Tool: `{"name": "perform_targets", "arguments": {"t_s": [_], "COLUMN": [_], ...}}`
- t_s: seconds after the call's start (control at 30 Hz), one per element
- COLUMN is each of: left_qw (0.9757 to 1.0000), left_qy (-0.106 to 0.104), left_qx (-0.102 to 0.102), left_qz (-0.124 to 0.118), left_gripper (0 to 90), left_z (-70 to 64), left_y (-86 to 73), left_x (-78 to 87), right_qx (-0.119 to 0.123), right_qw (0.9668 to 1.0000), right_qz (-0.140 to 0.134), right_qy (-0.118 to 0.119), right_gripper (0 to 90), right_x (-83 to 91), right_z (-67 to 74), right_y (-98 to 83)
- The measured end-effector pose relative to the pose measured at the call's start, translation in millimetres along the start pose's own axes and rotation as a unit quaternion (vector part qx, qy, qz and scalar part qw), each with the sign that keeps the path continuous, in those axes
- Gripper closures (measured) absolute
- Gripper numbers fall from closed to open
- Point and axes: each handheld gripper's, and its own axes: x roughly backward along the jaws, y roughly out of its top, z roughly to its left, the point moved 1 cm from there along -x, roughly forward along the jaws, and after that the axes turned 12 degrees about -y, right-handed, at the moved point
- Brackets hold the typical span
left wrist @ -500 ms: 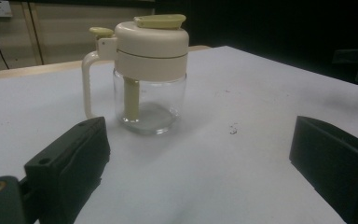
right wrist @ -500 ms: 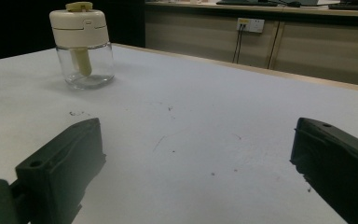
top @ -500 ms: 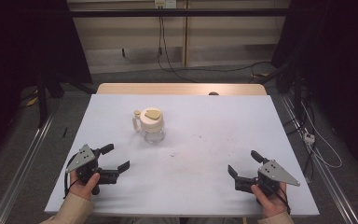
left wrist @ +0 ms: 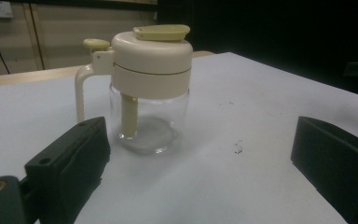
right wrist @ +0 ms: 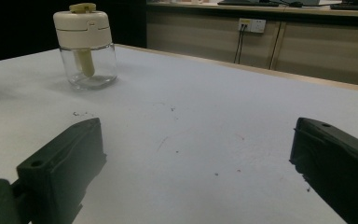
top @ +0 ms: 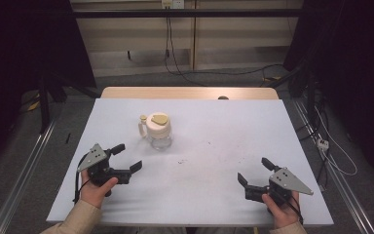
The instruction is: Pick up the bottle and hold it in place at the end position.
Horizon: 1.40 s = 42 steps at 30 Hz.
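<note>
Glass jar (top: 158, 132) w/ cream lid and side handle stands upright on the white worktop (top: 233, 126), left of centre, well apart from both hand-held grippers. Left hand-held gripper (top: 126, 158) sits near the worktop's front-left, jaws wide w/ nothing between, aimed at the jar, which is close ahead in the left gripper view (left wrist: 149, 88). Right hand-held gripper (top: 254, 170) is at front-right, jaws also wide and empty; jar is farther off in its view (right wrist: 85, 46)
</note>
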Motion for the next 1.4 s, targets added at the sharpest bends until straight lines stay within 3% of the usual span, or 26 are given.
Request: {"name": "perform_targets", "arguments": {"t_s": [0.27, 0.33, 0.43, 0.87, 1.2, 1.4], "left_qw": [0.9997, 0.9993, 0.9992, 0.9986, 0.9973, 0.9966], "left_qy": [0.008, 0.018, 0.023, 0.04, 0.044, 0.06], "left_qx": [0.007, 0.004, 0.011, 0.007, 0.001, 0.005], "left_qz": [0.022, 0.031, 0.031, 0.035, 0.059, 0.057], "left_gripper": [4.1, 4.1, 5.0, 4.4, 4.6, 4.7], "left_z": [3.8, 6.0, 8.4, 15.7, 18.3, 22.2], "left_y": [2.2, 4.1, 5.3, 12.5, 13.3, 13.5], "left_x": [-18.7, -25.8, -33.4, -59.8, -81.2, -89.4], "right_qx": [-0.001, 0.0, 0.0, 0.001, 0.0, -0.001], "right_qw": [1.0, 1.0, 1.0, 1.0, 1.0, 1.0], "right_qz": [0.0, 0.0, 0.0, -0.001, -0.003, -0.005], "right_qy": [0.004, 0.004, 0.005, 0.005, 0.005, 0.007], "right_gripper": [2.4, 2.4, 2.4, 2.7, 2.8, 2.8], "right_x": [-1.1, -0.7, -0.8, -0.6, 0.0, 0.3], "right_z": [0.8, 0.8, 1.2, 2.3, 1.4, 1.9], "right_y": [0.1, 0.1, 0.1, 0.9, 1.2, 1.5]}}
